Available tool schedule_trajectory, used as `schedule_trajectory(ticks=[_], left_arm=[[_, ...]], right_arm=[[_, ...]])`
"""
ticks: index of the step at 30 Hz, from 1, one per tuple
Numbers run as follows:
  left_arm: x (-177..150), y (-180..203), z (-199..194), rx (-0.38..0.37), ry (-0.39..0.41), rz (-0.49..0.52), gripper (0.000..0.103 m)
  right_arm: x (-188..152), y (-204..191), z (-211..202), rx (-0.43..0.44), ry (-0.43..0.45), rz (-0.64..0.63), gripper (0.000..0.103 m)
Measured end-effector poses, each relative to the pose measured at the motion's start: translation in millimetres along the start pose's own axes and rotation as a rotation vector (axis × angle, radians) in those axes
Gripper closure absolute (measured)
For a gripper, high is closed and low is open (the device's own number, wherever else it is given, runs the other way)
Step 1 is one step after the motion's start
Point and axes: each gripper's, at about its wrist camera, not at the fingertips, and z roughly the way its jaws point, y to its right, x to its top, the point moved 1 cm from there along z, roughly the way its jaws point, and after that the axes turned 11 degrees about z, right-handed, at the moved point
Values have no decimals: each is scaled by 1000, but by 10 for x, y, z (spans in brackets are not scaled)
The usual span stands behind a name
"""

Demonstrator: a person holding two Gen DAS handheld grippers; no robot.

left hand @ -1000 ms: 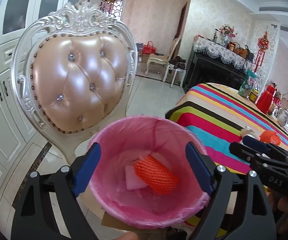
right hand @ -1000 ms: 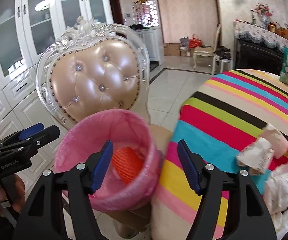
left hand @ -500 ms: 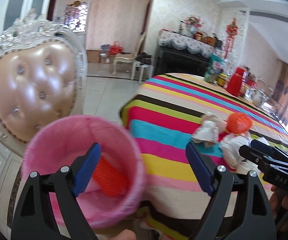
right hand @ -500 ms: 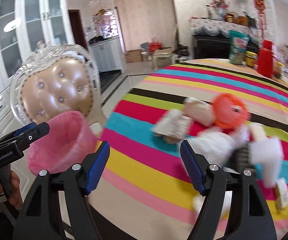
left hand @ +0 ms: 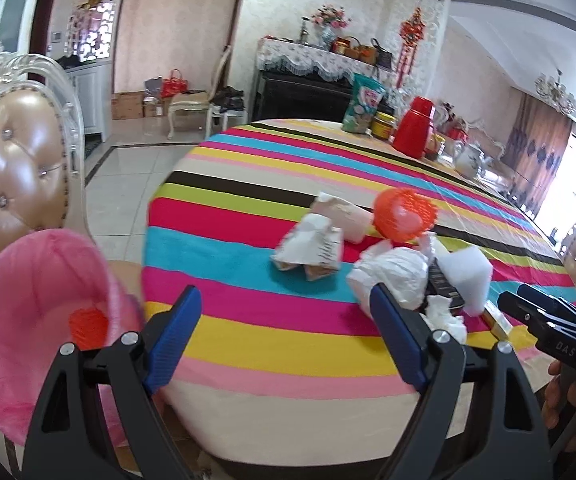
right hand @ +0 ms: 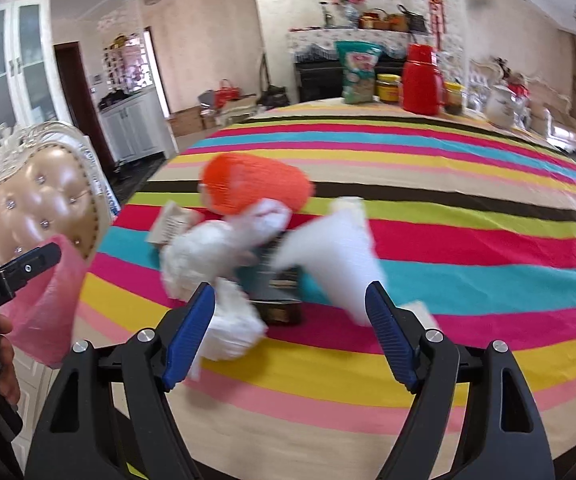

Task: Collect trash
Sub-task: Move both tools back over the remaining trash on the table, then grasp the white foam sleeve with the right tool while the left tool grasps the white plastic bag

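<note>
Striped table (left hand: 271,336) filled the left wrist view: left hand-held gripper (left hand: 285,336) wide, empty; pink bin (left hand: 27,304) at left held one orange net (left hand: 87,322); trash pile (left hand: 384,248) ahead. Right wrist view: right hand-held gripper (right hand: 288,330) wide, just been opening, empty, over roughly six blurred pieces (right hand: 263,240). Between pickups; next needs choosing one piece.

Home dining room — striped table (left hand: 271,344), ornate chair (left hand: 11,168).

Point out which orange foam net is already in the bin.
The small orange net inside the pink-lined bin. The other orange net lies on the striped tablecloth among the trash.
</note>
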Motion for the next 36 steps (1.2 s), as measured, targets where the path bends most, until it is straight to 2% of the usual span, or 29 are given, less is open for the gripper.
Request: schedule_trajectory(ticks=[3, 14, 21, 27, 36], left_arm=[[35, 126, 102, -24, -11, 17, 21], [125, 539, 573, -134, -68, 55, 27], [150, 723, 878, -186, -112, 67, 28], [167, 795, 1089, -200, -145, 73, 29], [183, 804, 1244, -225, -164, 68, 49]], right_arm=[[5, 188, 13, -17, -3, 16, 28], [14, 421, 124, -48, -28, 39, 24], [77, 449, 227, -48, -42, 37, 19], [136, 387, 339, -41, -54, 13, 18], [203, 294, 507, -53, -61, -28, 18]])
